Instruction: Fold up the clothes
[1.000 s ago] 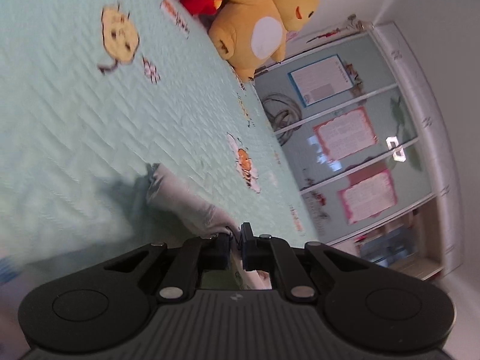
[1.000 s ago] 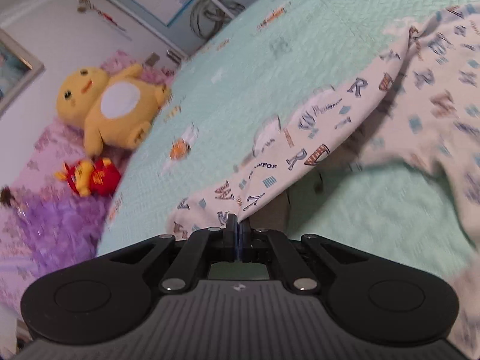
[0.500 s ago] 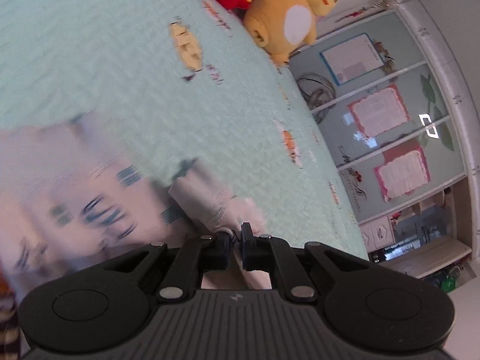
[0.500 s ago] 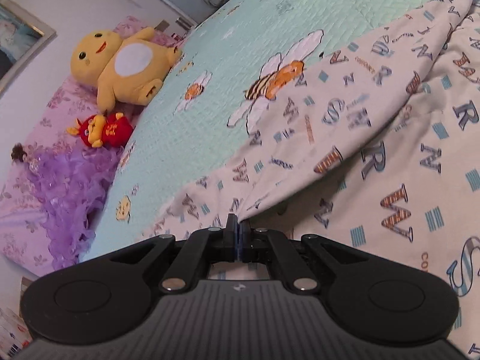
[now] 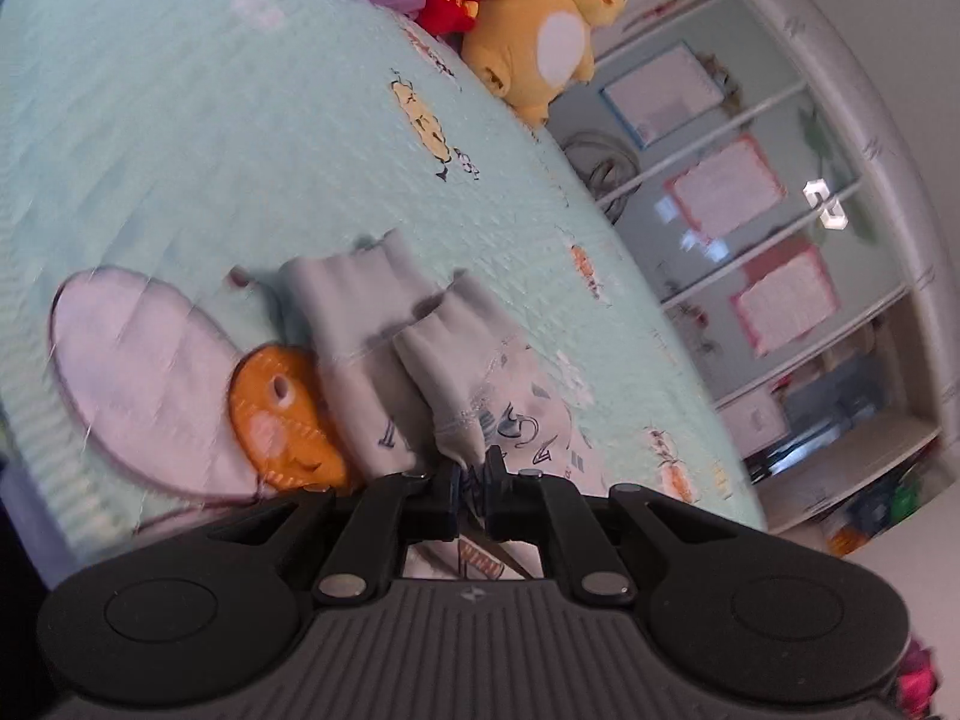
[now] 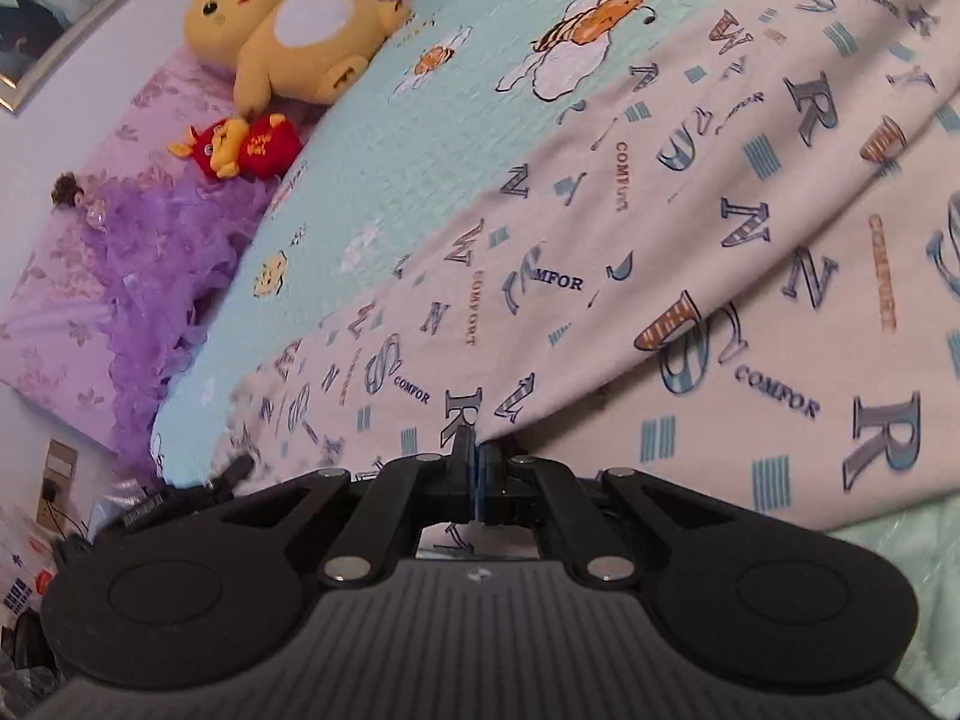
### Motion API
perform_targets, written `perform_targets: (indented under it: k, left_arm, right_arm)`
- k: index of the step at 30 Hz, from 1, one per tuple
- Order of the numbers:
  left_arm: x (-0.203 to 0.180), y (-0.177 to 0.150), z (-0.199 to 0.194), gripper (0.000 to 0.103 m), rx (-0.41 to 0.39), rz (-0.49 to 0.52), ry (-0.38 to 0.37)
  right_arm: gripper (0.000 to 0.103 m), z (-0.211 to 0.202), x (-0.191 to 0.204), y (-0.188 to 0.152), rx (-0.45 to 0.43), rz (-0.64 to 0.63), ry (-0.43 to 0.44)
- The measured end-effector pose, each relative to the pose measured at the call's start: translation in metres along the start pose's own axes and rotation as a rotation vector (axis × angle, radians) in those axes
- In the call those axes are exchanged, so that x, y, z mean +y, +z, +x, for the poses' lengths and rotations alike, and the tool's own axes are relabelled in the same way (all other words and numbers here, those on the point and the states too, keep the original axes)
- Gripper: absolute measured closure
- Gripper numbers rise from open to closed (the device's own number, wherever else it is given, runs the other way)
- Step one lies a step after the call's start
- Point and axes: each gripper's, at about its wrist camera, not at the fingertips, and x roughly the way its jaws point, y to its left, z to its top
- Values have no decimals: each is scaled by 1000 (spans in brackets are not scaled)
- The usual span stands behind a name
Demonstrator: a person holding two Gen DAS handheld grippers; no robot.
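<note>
On the mint quilt (image 6: 456,138) lay the letter-print garment (image 6: 690,210), spread w/ one layer lapped over another. Right gripper (image 6: 477,474) was clenched on its near edge; left gripper (image 5: 471,483) pinched fabric by the grey cuffs (image 5: 384,324), probably the same piece, though blur hid the link. Best approach: keep both pinches tight, move hands together, lay edges flush, smooth before letting go.

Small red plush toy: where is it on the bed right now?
In the right wrist view the small red plush toy lies at the upper left, just below the big yellow plush and beside the purple ruffled fabric, on the pink sheet.
</note>
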Motion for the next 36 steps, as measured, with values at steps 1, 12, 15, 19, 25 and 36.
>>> perform_targets:
  k: [1, 12, 15, 19, 25, 36]
  left_arm:
    - [-3, 1, 2, 97, -6, 6, 5]
    - [-39, 38, -4, 97, -85, 87, -25]
    - [-3, 26, -4, 97, -45, -2, 45]
    - [15, 21, -2, 95, -42, -50, 48]
    - [12, 29, -3, 95, -48, -79, 44]
    - [21, 25, -15, 92, -68, -157, 67]
  right_arm:
    - [103, 0, 0, -1, -8, -6, 2]
    - [103, -12, 28, 15, -27, -72, 70]
    - [103, 4, 28, 3, 34, -94, 40]
    - [103, 18, 24, -9, 77, -92, 21]
    - [103, 17, 24, -8, 77, -88, 32]
    - [103, 20, 16, -14, 80, -79, 61]
